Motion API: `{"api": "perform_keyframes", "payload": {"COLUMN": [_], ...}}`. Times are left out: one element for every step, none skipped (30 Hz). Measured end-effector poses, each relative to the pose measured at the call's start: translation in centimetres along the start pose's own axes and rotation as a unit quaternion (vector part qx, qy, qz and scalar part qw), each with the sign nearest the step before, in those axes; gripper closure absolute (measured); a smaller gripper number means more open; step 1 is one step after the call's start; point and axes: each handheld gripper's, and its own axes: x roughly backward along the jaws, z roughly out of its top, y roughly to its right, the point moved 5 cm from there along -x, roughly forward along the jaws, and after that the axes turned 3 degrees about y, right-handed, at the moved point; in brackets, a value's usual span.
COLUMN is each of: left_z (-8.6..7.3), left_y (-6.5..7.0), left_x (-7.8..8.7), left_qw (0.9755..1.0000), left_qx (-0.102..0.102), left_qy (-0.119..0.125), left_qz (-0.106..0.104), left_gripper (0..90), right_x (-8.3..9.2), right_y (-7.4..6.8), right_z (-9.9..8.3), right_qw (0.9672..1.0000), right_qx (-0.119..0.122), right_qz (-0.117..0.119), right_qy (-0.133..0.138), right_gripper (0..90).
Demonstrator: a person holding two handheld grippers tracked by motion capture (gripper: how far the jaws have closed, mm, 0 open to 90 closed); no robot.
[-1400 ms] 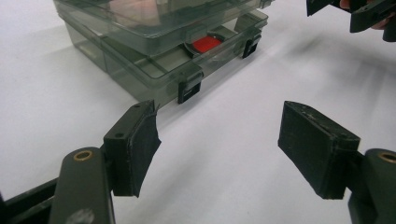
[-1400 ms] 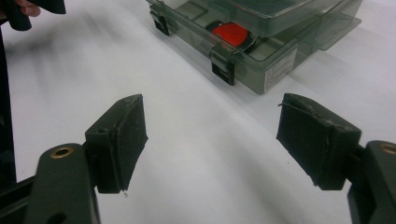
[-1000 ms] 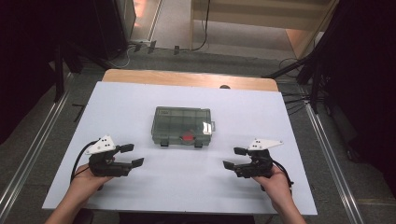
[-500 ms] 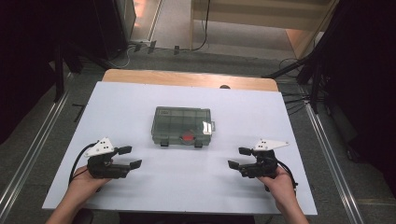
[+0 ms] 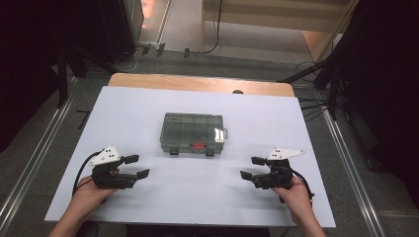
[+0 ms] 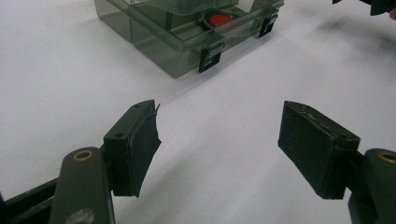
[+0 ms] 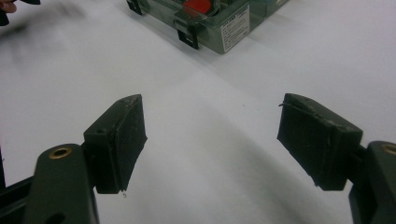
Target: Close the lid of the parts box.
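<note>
While the closed plastic box (image 5: 192, 134) is waiting between them, left gripper (image 5: 134, 167) and right gripper (image 5: 251, 167) are resting wide open, empty, probably ready for its latches.

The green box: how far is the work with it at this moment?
Nothing looks done: the green box sits closed on the table, both black latches down. Left gripper and right gripper rest open, apart from it, holding nothing. Reaching, unlatching and opening are probably all left.

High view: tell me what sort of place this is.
Probably a lab or recording workspace, not a home: a white-topped table under dark curtains, cables trailing over a bare floor, and one clear compartment box set out between two hand-held grippers.
</note>
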Motion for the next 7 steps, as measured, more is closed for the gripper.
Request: {"api": "perform_keyframes", "payload": {"left_z": [-0.01, -0.01, -0.03, -0.05, -0.06, -0.07, -0.08], "left_y": [0.0, 0.0, -0.01, -0.03, -0.04, -0.06, -0.07], "left_x": [-0.01, -0.01, -0.03, -0.03, -0.03, -0.04, -0.06], "left_qw": [1.0, 1.0, 1.0, 1.0, 1.0, 1.0, 1.0], "left_qx": [0.001, 0.001, 0.001, 0.0, 0.0, 0.001, 0.001], "left_qy": [0.0, 0.0, -0.001, -0.002, -0.003, -0.003, -0.003], "left_qz": [0.0, -0.001, -0.001, -0.001, -0.001, -0.002, -0.001], "left_gripper": [28.6, 28.6, 28.6, 28.6, 28.6, 28.6, 28.6], "right_x": [-0.01, -0.01, 0.01, 0.01, 0.0, -0.02, -0.02], "right_y": [0.0, 0.0, -0.02, -0.03, -0.03, -0.03, -0.03], "right_z": [0.0, 0.01, 0.03, 0.05, 0.05, 0.05, 0.04], "right_qw": [1.0, 1.0, 1.0, 1.0, 1.0, 1.0, 1.0], "right_qx": [0.0, 0.0, 0.0, -0.001, -0.001, -0.002, -0.001], "right_qz": [0.001, 0.001, 0.001, 0.002, 0.002, 0.002, 0.002], "right_qy": [0.0, 0.001, 0.001, 0.002, 0.003, 0.002, 0.001], "right_gripper": [24.2, 24.2, 24.2, 24.1, 23.9, 23.9, 23.9]}}
